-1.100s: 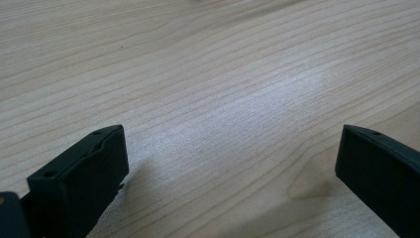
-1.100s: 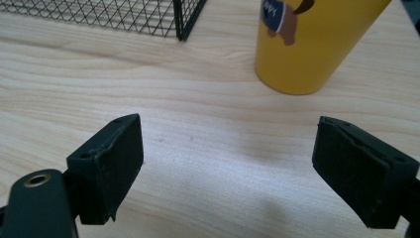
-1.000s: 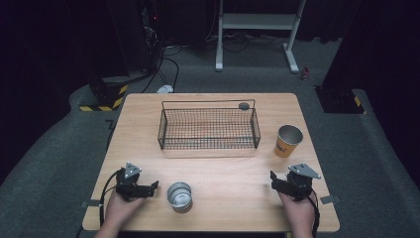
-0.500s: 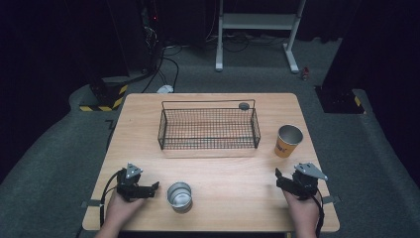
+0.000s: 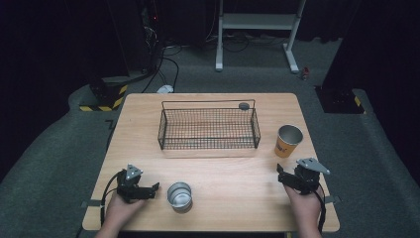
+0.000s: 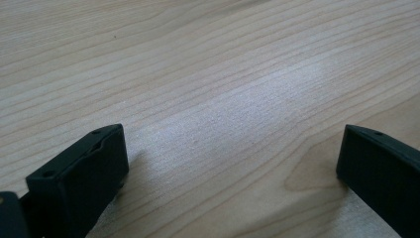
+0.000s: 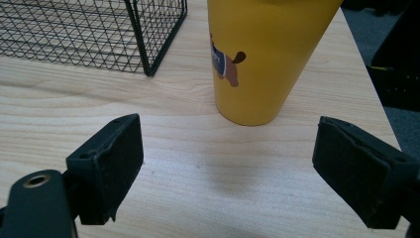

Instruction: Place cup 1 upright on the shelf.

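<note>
My right tongs gape apart before the yellow cup at top centre; my left tongs gape over bare table.

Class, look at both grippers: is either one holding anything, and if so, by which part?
Nothing is held. The left gripper and right gripper both stand open over bare table.

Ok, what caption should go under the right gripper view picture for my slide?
Open right gripper faces a yellow cup standing beside the wire basket on the wooden table.
</note>
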`<state>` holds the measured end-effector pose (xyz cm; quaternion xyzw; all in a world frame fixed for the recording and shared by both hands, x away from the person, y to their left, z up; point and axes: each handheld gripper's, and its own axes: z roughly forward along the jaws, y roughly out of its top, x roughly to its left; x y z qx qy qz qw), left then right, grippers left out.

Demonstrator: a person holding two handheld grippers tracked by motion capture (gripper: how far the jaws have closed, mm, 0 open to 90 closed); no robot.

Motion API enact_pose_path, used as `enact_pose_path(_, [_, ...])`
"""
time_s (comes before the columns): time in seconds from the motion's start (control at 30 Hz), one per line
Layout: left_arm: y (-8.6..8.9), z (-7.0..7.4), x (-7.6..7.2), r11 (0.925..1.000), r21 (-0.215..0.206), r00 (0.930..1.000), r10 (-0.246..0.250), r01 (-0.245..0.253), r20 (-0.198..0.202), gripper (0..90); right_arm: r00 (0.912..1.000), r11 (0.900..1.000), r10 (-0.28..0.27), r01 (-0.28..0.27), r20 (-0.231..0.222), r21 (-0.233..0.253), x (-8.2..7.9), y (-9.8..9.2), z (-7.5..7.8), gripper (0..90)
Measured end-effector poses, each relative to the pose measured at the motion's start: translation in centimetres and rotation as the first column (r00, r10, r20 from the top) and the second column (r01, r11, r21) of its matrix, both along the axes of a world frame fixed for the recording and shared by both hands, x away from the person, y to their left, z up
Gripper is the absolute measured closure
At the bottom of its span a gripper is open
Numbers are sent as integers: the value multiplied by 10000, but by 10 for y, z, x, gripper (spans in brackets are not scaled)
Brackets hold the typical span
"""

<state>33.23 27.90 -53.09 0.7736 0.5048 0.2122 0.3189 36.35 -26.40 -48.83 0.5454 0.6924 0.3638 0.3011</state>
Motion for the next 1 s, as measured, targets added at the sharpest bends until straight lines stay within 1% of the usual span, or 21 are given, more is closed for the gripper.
enact_pose_path(0.07, [0, 0, 0, 10000, -2, 10000, 1, -1, 1, 1, 9999, 9999, -114, 114, -72, 73, 2, 0, 2, 132])
enact_pose_path(0.1, [0, 0, 0, 10000, -3, 10000, 2, -2, 2, 0, 10000, 9999, -81, 81, -57, 63, 3, -1, 2, 132])
enact_pose_path(0.17, [0, 0, 0, 10000, -2, 10000, -2, 2, 0, 1, 9995, 9995, -311, 311, -112, 37, 5, -1, 4, 138])
enact_pose_path(0.2, [0, 0, 0, 10000, -2, 10000, -2, 2, 0, 1, 9995, 9995, -311, 311, -112, 37, 5, -1, 4, 138])
enact_pose_path(0.23, [0, 0, 0, 10000, -5, 10000, 2, -2, 0, 1, 9990, 9990, -438, 439, -121, 115, 7, -2, 6, 136])
enact_pose_path(0.3, [0, 0, 0, 10000, -5, 10000, 2, -2, 0, 1, 9985, 9985, -538, 539, -92, 73, 9, -2, 7, 135])
enact_pose_path(0.4, [0, 0, 0, 10000, -3, 10000, -1, 1, 1, 0, 9985, 9986, -530, 531, -127, 42, 13, 0, 8, 126])
enact_pose_path(0.43, [0, 0, 0, 10000, -6, 10000, 2, -2, 1, 1, 9990, 9991, -429, 429, -147, 6, 14, 0, 9, 123])
enact_pose_path(0.5, [0, 0, 0, 10000, -7, 10000, 1, -1, 1, 1, 9986, 9987, -502, 501, -165, -66, 16, 1, 9, 112])
enact_pose_path(0.6, [0, 0, 0, 10000, -4, 10000, 0, 0, 1, 1, 9985, 9987, -507, 506, -196, -33, 20, 2, 10, 106])
enact_pose_path(0.7, [0, 0, 0, 10000, -8, 10000, -4, 4, 3, 1, 9988, 9988, -481, 481, -47, 57, 24, 2, 13, 103])
enact_pose_path(0.87, [0, 0, 0, 10000, -8, 10000, -1, 1, 2, 1, 9987, 9985, -508, 509, -68, 220, 31, 2, 14, 92])
enact_pose_path(0.93, [0, 0, 0, 10000, -8, 10000, 0, 0, 1, 1, 9991, 9989, -435, 435, -16, 167, 33, 1, 14, 91])
enact_pose_path(1.0, [0, 0, 0, 10000, -11, 10000, 0, 0, 2, 1, 9985, 9985, -541, 540, 86, 125, 35, 1, 13, 91])
